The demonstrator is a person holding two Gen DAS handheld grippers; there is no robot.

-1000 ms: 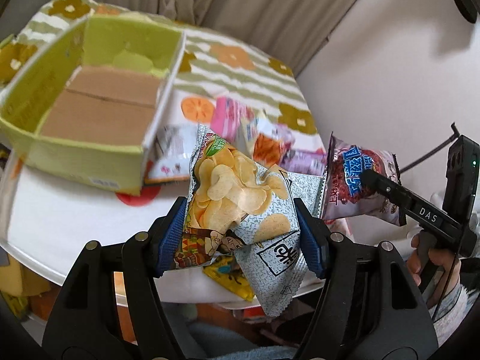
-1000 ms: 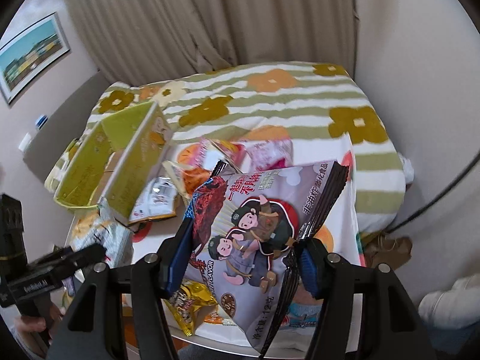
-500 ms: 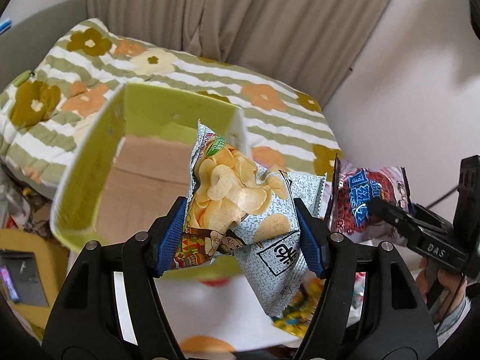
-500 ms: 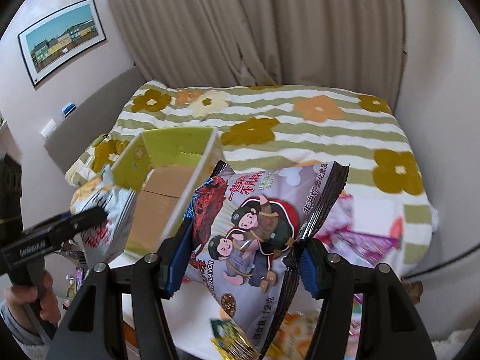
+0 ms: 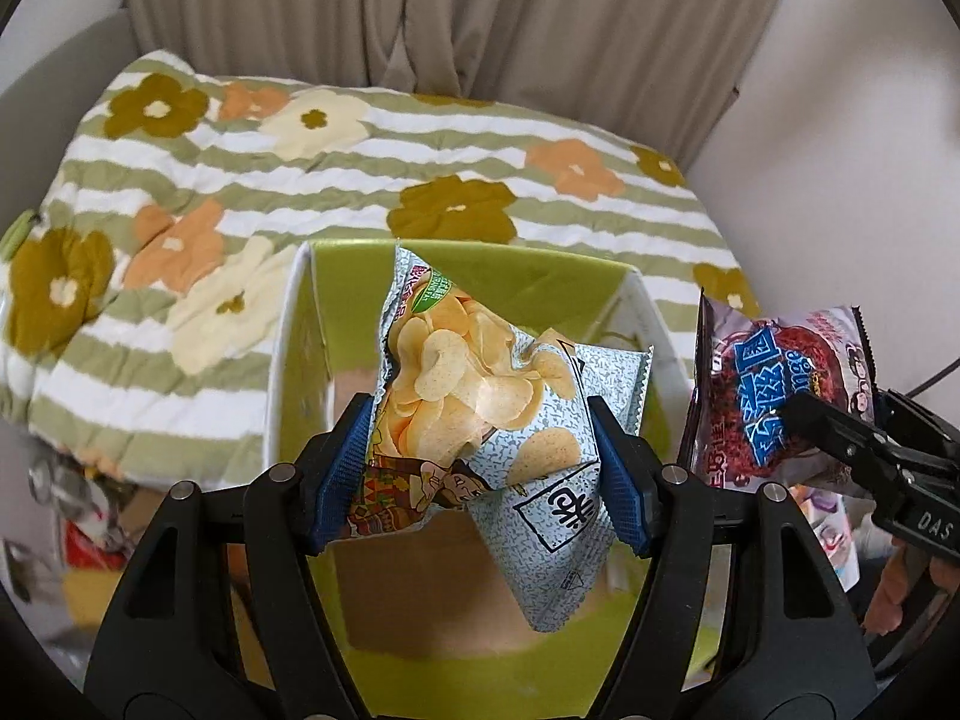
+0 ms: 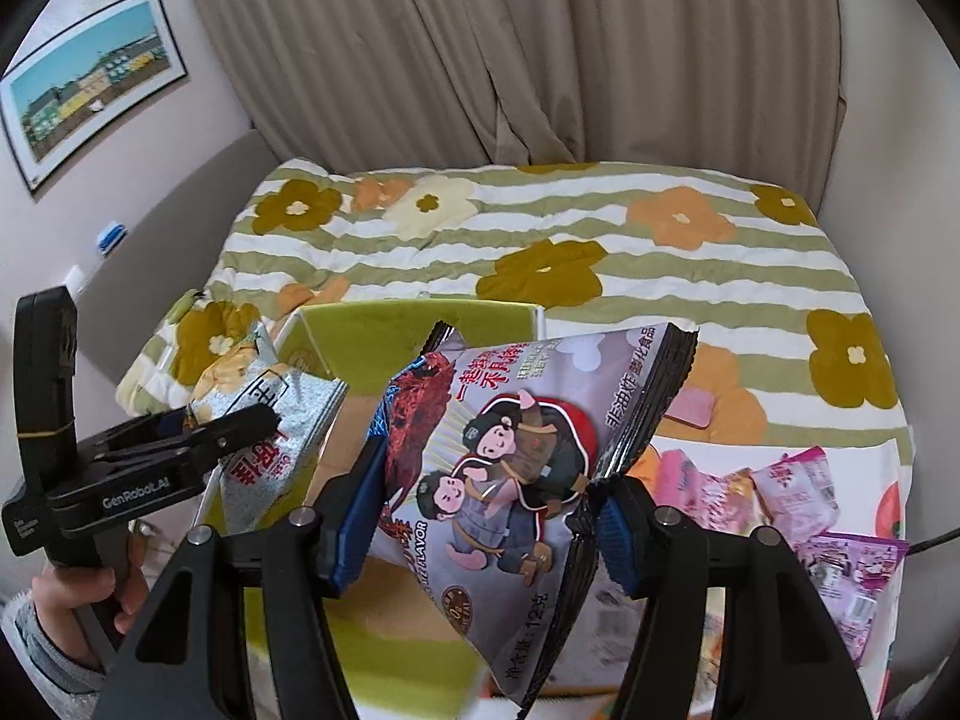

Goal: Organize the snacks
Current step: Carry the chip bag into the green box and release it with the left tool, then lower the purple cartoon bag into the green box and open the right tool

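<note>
My left gripper [image 5: 480, 468] is shut on a grey-blue potato chip bag [image 5: 474, 396], which hangs over the open green box [image 5: 540, 276] with a brown cardboard floor. In the right wrist view that same chip bag [image 6: 270, 438] shows at the left, above the box's left wall. My right gripper [image 6: 480, 516] is shut on a purple snack bag with cartoon figures [image 6: 516, 456], held over the right part of the green box [image 6: 372, 330]. The purple bag [image 5: 774, 402] also appears at the right of the left wrist view, just outside the box's right wall.
Several pink and purple snack packets [image 6: 792, 504] lie on the white table to the right of the box. Behind stands a bed with a striped flowered quilt [image 6: 540, 228], then curtains. A person's hand [image 6: 108, 588] holds the left gripper's handle.
Both grippers have carried their bags leftward from the snack pile to above the green box. The box now fills the view under the left gripper. Neither grip has changed.
</note>
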